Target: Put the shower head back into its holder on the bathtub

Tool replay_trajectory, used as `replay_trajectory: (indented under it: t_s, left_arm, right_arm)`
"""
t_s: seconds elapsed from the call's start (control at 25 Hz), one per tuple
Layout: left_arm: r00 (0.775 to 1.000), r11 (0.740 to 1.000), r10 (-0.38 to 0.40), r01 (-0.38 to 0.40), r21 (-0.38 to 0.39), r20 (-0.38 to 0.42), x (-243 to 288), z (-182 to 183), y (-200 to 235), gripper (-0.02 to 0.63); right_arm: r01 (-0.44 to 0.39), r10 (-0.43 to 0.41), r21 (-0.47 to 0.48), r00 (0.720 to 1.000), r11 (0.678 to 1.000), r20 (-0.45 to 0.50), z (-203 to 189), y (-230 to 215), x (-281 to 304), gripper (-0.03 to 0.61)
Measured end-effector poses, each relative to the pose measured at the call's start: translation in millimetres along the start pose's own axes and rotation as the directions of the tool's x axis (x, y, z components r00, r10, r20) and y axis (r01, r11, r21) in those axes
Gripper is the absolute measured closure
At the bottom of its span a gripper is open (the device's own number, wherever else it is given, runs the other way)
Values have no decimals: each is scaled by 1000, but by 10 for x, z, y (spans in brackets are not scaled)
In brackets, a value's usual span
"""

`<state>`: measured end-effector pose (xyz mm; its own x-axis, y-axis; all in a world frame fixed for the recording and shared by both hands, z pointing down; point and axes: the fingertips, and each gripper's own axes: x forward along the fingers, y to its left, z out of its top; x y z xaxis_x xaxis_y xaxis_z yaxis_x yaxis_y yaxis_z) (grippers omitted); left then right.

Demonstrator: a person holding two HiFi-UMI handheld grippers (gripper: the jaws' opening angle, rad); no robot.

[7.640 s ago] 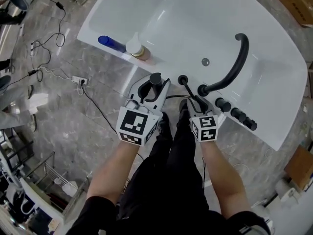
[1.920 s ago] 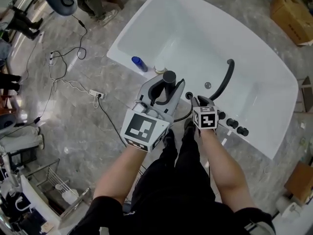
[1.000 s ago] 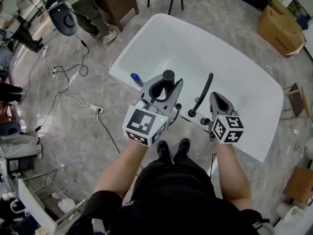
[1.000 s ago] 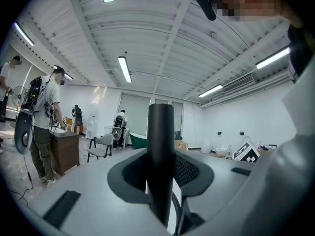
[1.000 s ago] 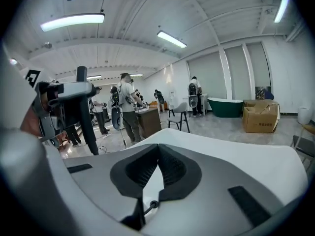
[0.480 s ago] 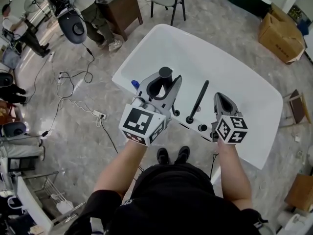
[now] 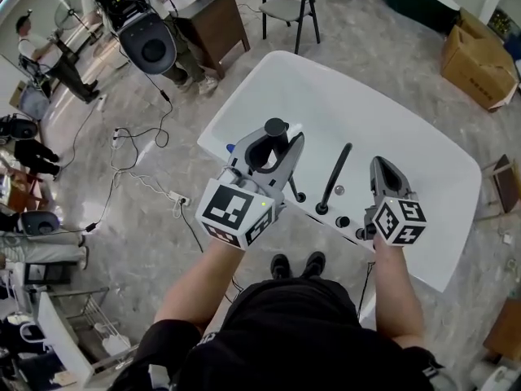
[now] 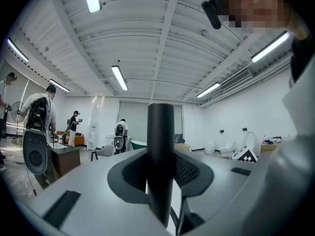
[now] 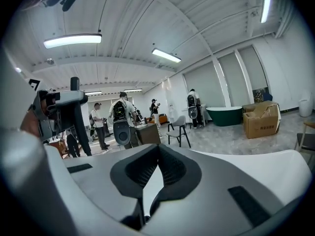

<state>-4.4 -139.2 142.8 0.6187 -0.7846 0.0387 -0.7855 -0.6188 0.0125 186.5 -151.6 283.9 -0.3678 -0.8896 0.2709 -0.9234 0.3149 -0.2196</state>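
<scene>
Now higher above bathtub [image 7: 407, 129]: left hand-held gripper [image 7: 282, 139] tight on shower head [image 7: 275, 126], right hand-held gripper [image 7: 383, 168] pressed together.

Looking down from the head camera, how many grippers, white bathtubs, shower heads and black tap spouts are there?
grippers: 2, the left gripper and the right gripper
white bathtub: 1
shower head: 1
black tap spout: 1
total: 5

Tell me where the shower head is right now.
Head view, left of centre: the shower head stands upright, clamped in the left gripper, over the bathtub's near rim, just left of the black spout.
</scene>
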Motion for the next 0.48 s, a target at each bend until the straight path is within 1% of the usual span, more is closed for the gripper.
replay_trajectory:
  t_s: [0.12,0.2,0.4,0.48]
  left_arm:
    - [1000,1000,-3,3,14,0,18,30,-37,494]
    - [1000,1000,-3,3,18,-18,36,-47,-83,494]
    - [996,1000,16,-17,-16,-85,139,-471,-148,494]
    - [994,999,18,-21,-29,-111,214,-668,-179,493]
  right_arm:
    - [-21,21,1,1000,1000,1,2,29,-8,565]
    - [-44,44,-14,999,999,0,23,85,-64,565]
    - [-117,114,-85,993,989,-35,-36,217,-259,565]
    - [-132,126,-105,990,986,-62,-113,192,-313,565]
